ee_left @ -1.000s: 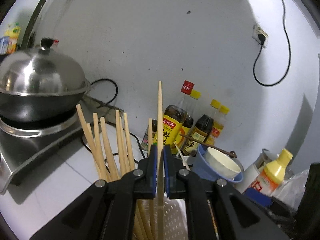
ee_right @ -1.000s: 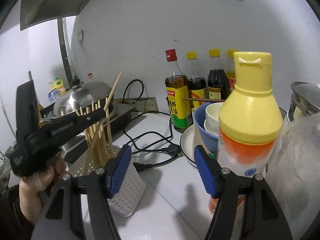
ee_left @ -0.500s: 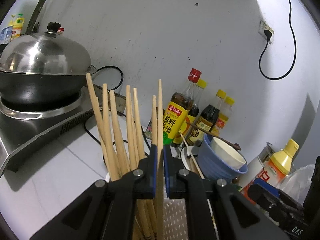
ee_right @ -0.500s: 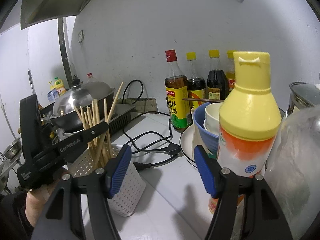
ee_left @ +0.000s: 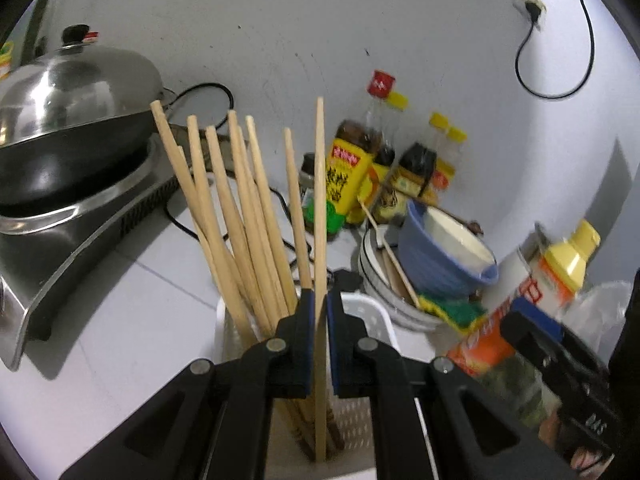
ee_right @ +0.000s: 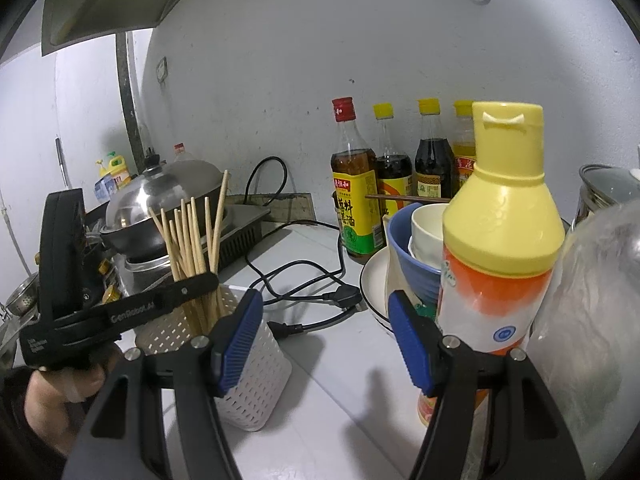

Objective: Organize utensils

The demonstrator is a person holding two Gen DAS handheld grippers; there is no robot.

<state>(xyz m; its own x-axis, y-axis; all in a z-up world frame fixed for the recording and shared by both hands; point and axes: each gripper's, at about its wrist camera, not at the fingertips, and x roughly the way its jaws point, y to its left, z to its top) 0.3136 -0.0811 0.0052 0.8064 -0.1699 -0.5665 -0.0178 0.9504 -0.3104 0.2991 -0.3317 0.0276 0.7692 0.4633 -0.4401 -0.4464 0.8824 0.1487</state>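
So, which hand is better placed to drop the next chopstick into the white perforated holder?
Left. The left gripper is shut on a wooden chopstick standing inside the white perforated holder. The right gripper is open and empty, beside that holder.

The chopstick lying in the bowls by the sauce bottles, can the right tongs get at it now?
Probably yes: the right tongs stand open and empty, and the chopstick lies exposed across the bowls just ahead, though the yellow-capped bottle crowds one side.
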